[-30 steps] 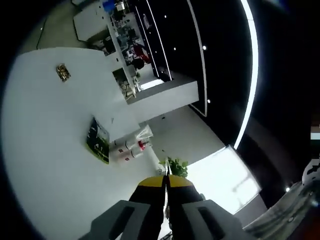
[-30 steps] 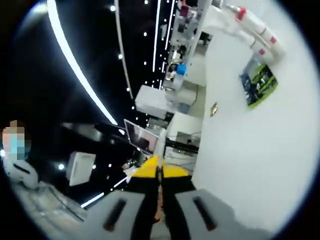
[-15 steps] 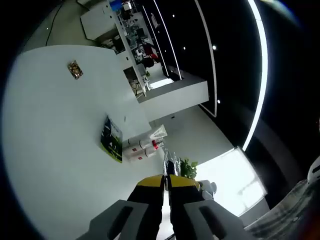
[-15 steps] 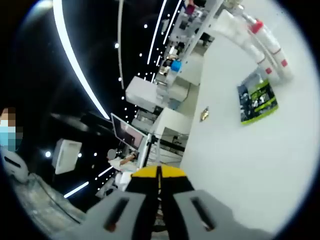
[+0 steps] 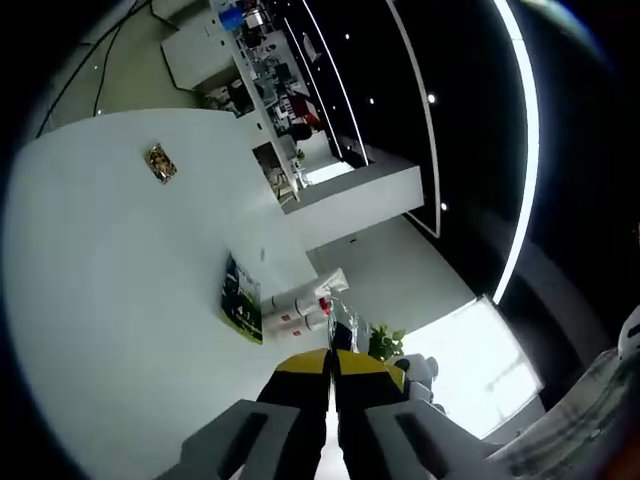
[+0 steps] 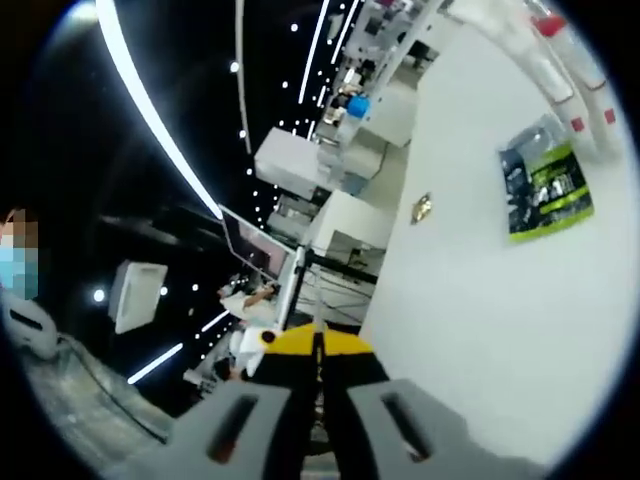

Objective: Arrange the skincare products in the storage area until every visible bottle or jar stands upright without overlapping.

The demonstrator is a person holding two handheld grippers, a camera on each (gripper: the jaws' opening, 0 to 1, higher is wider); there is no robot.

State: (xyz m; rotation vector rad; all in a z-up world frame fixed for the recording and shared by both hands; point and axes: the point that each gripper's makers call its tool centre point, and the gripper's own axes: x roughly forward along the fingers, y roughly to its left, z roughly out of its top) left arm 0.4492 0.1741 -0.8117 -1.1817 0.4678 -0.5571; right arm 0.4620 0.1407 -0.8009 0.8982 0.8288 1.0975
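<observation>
White bottles (image 5: 300, 305) with red caps lie flat on the white desk (image 5: 110, 300), just beside a green-and-black packet (image 5: 241, 300) (a small gold item (image 5: 159, 162) sits well apart). Both grippers' fingers are closed, empty.

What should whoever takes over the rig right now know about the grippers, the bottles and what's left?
Left gripper: jaws closed, empty, held above the white table.
Right gripper: jaws closed, empty, also off the table.
White bottles with red caps lie on their sides, bunched beside the green-and-black packet; a small gold item sits apart.
Done: nothing stands upright yet.
Left: stand each bottle up, spaced apart.
</observation>
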